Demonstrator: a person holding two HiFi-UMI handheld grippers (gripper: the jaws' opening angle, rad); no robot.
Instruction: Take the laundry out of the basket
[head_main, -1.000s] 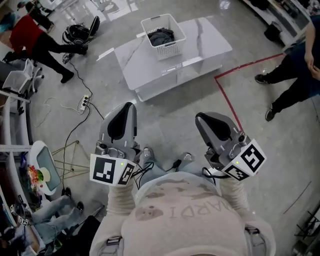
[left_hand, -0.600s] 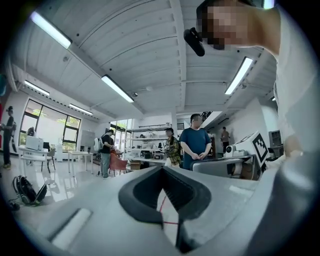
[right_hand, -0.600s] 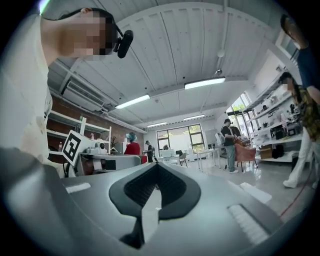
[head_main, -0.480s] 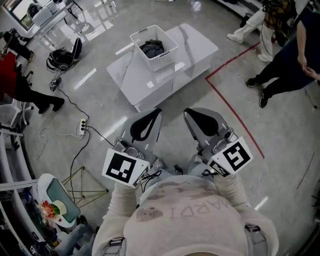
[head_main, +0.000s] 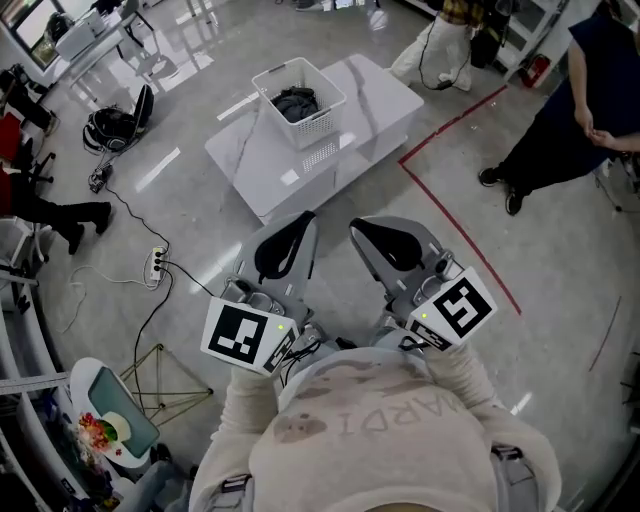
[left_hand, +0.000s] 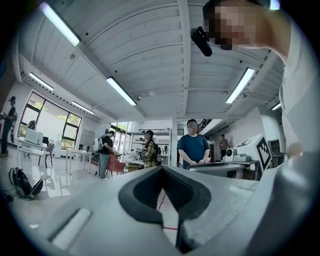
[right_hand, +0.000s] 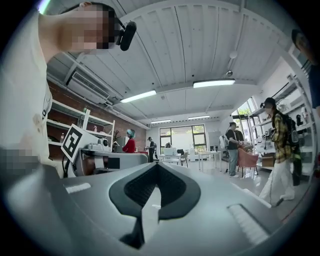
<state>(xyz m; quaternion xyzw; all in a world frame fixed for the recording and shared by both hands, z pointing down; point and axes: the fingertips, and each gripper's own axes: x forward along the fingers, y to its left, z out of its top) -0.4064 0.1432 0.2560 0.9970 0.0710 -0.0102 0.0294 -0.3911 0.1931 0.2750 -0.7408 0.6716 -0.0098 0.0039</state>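
A white slatted laundry basket (head_main: 318, 121) stands on a low white marble table (head_main: 380, 95) ahead of me on the floor. Dark laundry (head_main: 296, 101) lies bunched inside it. My left gripper (head_main: 297, 222) and right gripper (head_main: 362, 228) are held side by side close to my chest, well short of the table. Both are shut with nothing between the fingers. In the left gripper view the left gripper (left_hand: 161, 172) points out at the room, and in the right gripper view the right gripper (right_hand: 156, 167) does too; neither view shows the basket.
A red floor line (head_main: 455, 222) runs right of the table. A power strip with cables (head_main: 155, 265) and a black backpack (head_main: 115, 122) lie to the left. One person (head_main: 565, 115) stands at the right, another person (head_main: 440, 40) beyond the table.
The grippers have come closer together in front of me. The table and basket have shifted a little in view as I moved. People at the right have changed place.
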